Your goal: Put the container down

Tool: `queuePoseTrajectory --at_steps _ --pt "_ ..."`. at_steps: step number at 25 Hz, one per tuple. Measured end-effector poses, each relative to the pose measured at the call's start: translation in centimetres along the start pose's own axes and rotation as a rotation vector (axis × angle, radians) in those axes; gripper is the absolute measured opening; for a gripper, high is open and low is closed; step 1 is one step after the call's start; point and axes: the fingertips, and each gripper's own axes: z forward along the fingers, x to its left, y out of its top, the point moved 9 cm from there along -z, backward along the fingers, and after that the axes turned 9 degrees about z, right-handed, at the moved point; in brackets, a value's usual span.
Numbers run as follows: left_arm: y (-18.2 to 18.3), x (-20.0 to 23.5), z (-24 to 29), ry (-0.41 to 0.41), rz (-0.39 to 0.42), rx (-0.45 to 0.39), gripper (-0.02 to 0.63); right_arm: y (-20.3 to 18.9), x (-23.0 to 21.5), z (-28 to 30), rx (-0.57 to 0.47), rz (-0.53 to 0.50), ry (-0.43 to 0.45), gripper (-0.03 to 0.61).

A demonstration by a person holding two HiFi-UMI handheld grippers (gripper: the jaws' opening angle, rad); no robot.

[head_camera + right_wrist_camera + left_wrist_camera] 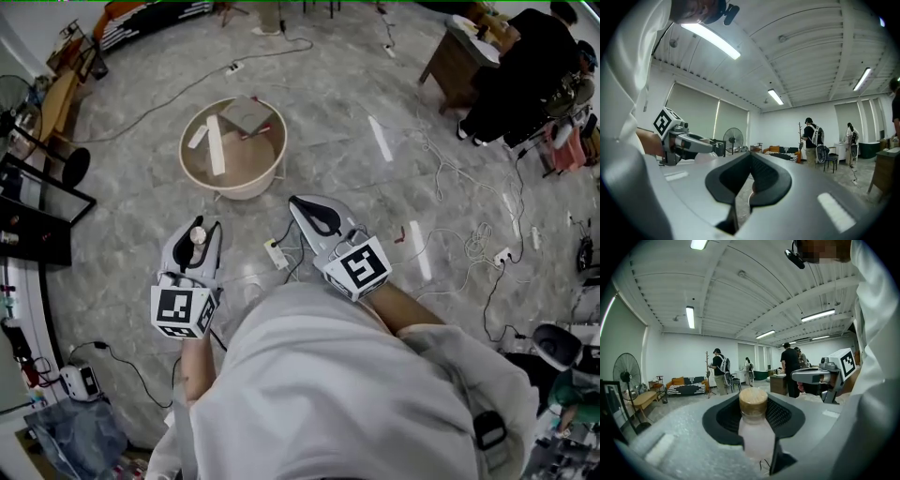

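Note:
The container (755,427) is a small pale pink bottle with a round tan lid (753,401). It stands upright between the jaws of my left gripper (754,417), which is shut on it. In the head view the container's lid (198,234) shows inside the left gripper (194,246), held in the air above the floor at lower left. My right gripper (314,217) is beside it to the right, shut with nothing in it. In the right gripper view the right gripper (749,174) has its dark pads together.
A round cream tub (194,131) with flat pieces in it stands on the marble floor ahead. A power strip (276,254) and cables lie between the grippers. A wooden desk (455,58) with a person in black is at far right. Black shelving (37,217) lines the left.

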Motion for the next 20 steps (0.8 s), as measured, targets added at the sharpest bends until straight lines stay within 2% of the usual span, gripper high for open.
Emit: queuePoseTrajectory --at_steps 7,15,20 --pt "-3.0 5.0 1.5 -0.047 -0.012 0.031 0.127 -2.0 0.1 4.7 0.069 0.031 -0.069 0.003" --pt "-5.3 11.7 4.2 -0.140 -0.004 0.035 0.127 -2.9 0.2 11.0 0.061 0.028 -0.171 0.003" --pt "-6.4 14.1 5.7 -0.148 -0.025 0.048 0.127 -3.1 -0.9 13.0 0.070 0.028 -0.199 0.002"
